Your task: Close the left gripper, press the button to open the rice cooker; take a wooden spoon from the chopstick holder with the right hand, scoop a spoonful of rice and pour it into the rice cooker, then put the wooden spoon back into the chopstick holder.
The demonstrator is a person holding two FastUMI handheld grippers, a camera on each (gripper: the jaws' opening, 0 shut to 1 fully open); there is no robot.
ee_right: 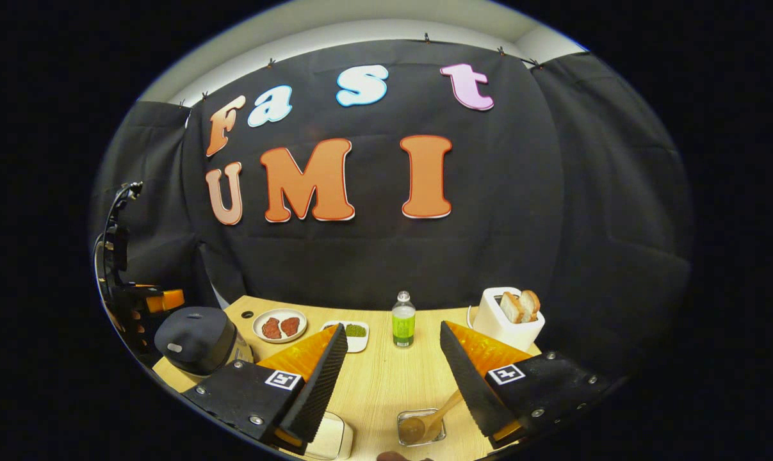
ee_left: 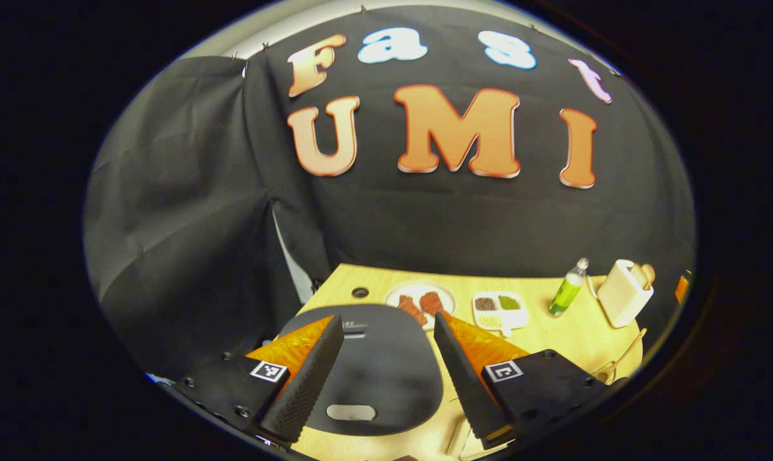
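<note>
The dark rice cooker (ee_left: 373, 365) stands just below my left gripper (ee_left: 388, 317), lid down, with its oval button (ee_left: 351, 412) near the lid's front edge. The left gripper is open, its fingers spread either side of the lid and holding nothing. In the right gripper view the cooker (ee_right: 197, 336) sits at the table's left end, with the left gripper (ee_right: 146, 298) beside it. My right gripper (ee_right: 394, 326) is open and empty above the table. Below it, a wooden spoon (ee_right: 439, 413) leans in a small clear holder (ee_right: 418, 432).
On the wooden table (ee_right: 380, 378) stand a plate of meat (ee_right: 280, 325), a divided dish (ee_right: 355, 334), a green bottle (ee_right: 403, 320) and a white toaster with bread (ee_right: 504, 320). A pale box (ee_right: 328, 438) lies by the near edge. Black cloth walls the back and sides.
</note>
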